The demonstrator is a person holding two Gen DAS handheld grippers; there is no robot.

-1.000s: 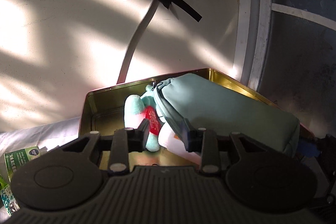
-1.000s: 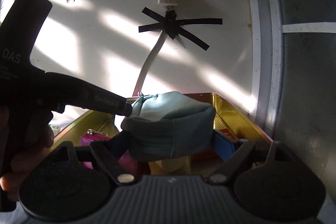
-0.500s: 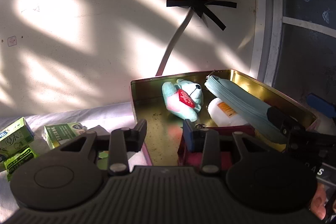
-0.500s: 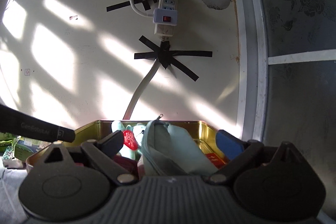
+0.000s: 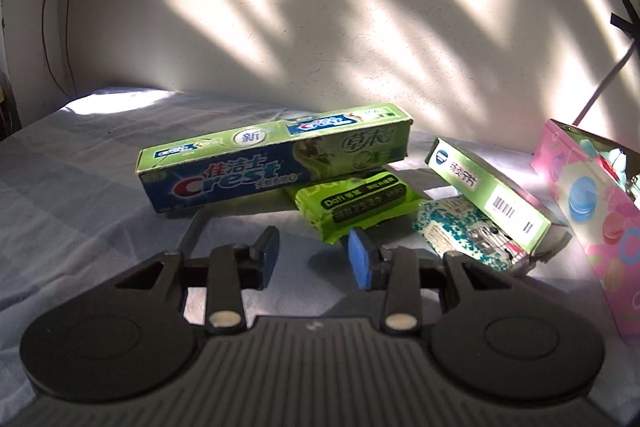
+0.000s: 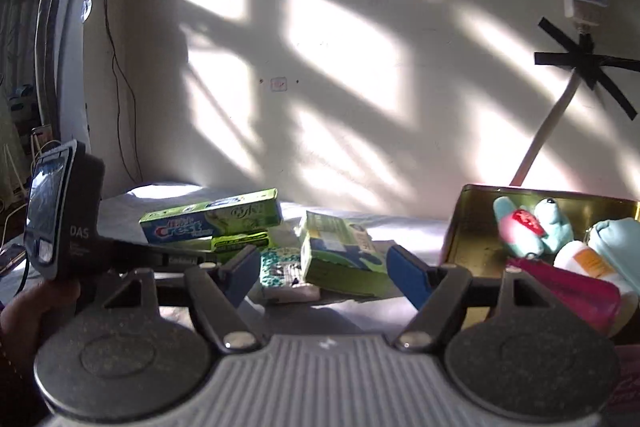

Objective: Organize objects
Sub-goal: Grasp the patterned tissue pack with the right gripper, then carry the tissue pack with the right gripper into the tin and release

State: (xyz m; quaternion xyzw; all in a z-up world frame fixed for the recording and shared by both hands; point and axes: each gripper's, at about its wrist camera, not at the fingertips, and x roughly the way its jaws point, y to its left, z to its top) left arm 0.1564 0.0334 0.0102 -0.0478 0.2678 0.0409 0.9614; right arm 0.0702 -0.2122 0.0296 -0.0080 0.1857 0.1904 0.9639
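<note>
Here the left claw [image 5: 312,255] hangs spread and empty just before the green wipes pack [image 5: 356,205], which lies under one end of the Crest toothpaste box [image 5: 272,163] on the grey sheet [image 5: 80,179]. The right claw [image 6: 324,271] is also spread, empty, near a green carton [image 6: 340,251]. The tin [image 6: 472,227] holds a plush toy [image 6: 532,227] and a teal pouch [image 6: 616,239].

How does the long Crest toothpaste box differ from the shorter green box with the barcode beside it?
The long green-and-blue Crest toothpaste box is longer and slimmer; the shorter green barcode box is stubbier. The toothpaste box runs crosswise, propped on a bright green wipes packet; the barcode box angles toward the camera over a teal-speckled packet. Both are green cardboard cartons outside the tin.
</note>
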